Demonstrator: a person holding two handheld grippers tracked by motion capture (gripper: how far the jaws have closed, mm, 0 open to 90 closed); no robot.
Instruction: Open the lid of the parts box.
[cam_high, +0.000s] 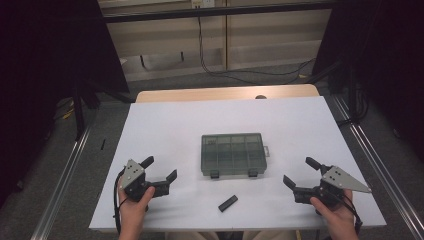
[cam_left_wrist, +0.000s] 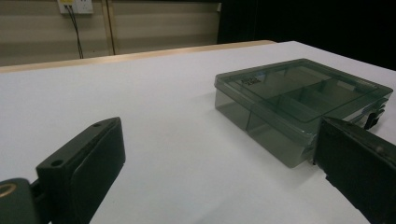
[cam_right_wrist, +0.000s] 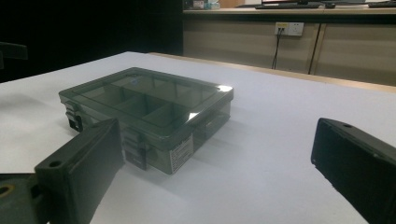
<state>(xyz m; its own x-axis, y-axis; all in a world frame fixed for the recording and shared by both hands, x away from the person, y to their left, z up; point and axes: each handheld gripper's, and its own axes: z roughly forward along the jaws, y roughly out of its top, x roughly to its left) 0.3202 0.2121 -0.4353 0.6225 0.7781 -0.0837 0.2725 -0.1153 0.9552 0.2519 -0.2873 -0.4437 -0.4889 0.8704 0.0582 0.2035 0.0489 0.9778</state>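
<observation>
— Looking down on a white table (cam_high: 165, 120): left gripper (cam_high: 159, 173) and right gripper (cam_high: 298, 175) both held low near the front edge, jaws spread wide, nothing between them.

— And the box?

— Lying flat and closed between the two grippers, a little ahead of both: box (cam_high: 233, 154), smoky see-through plastic, split into compartments, apparently empty. Seen ahead and to the right of the left gripper's jaws (cam_left_wrist: 299, 100), ahead and to the left of the right gripper's (cam_right_wrist: 149, 105). Two dark latches (cam_high: 214, 174) along the side facing the grippers, apart from either jaw.

— Anything else nearby?

— Small black block (cam_high: 227, 203) on the table between the grippers, closer in than the box, touching nothing.

— Handling?

— Probably light, stiff, thin-walled; smooth lid likely slippery under flat pads. Best taken across the short side walls, one gripper steadying each end, or pinched at a latch to spring the lid. Squeezing the lid's middle could flex or crack it. Sliding on the bare table likely if pushed from one side alone.
</observation>
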